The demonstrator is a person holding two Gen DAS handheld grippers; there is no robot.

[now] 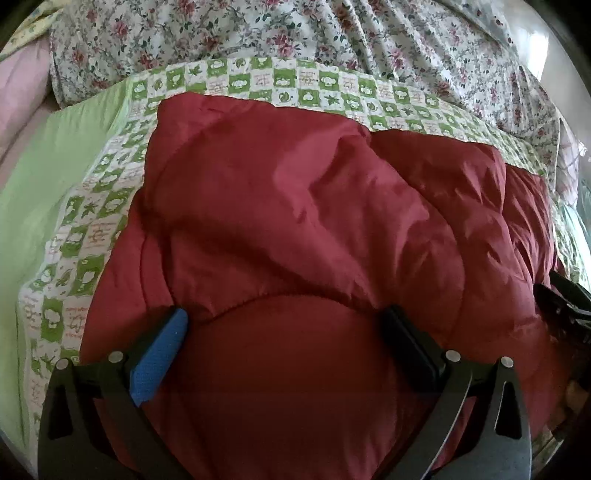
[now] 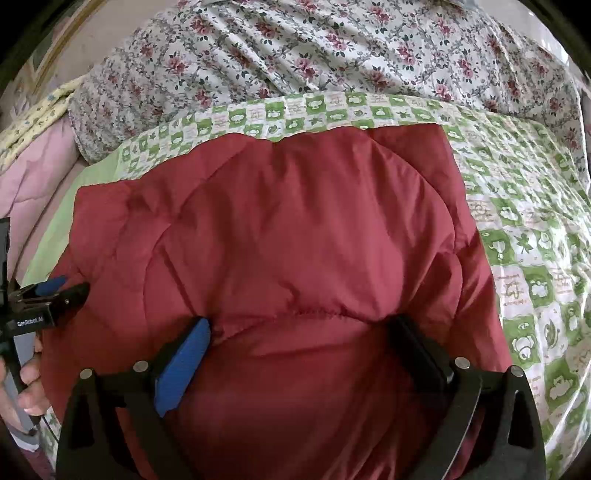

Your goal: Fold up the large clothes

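**Lying Flat: A Puffy Red Coat on the Bed**

Lying on the bed is a big red puffy coat [image 1: 295,206]. It rests on a green and white checked sheet [image 1: 92,206]. Behind the sheet is a bunched-up flowery blanket [image 1: 258,33], and a pink blanket [image 2: 33,173] sits off to the left.

The left gripper [image 1: 284,325] is right over the near part of the coat. Its fingers are spread wide, one blue finger [image 1: 159,362] and one black finger [image 1: 410,343], with the red cloth swelling up between them. I cannot tell if they press on it. The right gripper [image 2: 301,332] is the same: wide apart and over the coat, holding nothing.

In the right wrist view, the left gripper shows at the coat's left edge, with a hand [image 2: 29,384] on its handle.

The coat's far edge is fairly straight and stops just short of the flowery blanket, with a strip of checked sheet between them. The sheet is bare to the right of the coat, so there is plenty of open room there. On the left the bare strip is thinner.
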